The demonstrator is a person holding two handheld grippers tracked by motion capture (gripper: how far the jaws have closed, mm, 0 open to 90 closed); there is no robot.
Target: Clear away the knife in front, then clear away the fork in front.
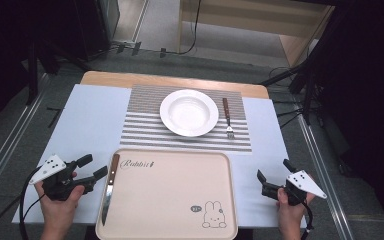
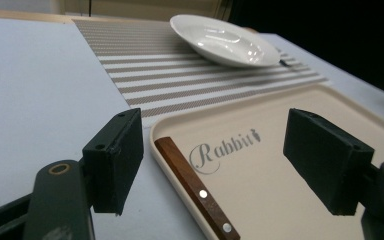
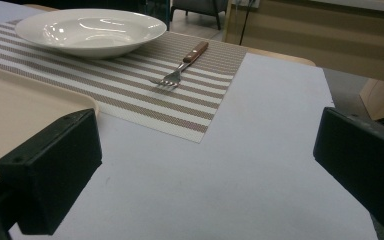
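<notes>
1. Now the left tongs (image 1: 91, 173) sit at the near left of the surface (image 1: 90, 120), just beside the left edge of the tray (image 1: 180, 200); they stand wide with nothing between them.
2. Nearest to them, the knife (image 1: 109, 189) lies along the tray's left rim, its wooden handle toward the far side and its blade pointing at the person.
3. Seen from the left gripper view, the knife's handle (image 2: 197, 190) lies in the gap ahead of the tongs, touched by neither pad.
4. Off to the right of the tray, the right tongs (image 1: 275, 176) are also wide and hold nothing.
5. Beyond the tray, a white plate (image 1: 189, 112) rests on a striped placemat (image 1: 140, 125), and a fork (image 1: 227, 119) lies just to its right.
</notes>
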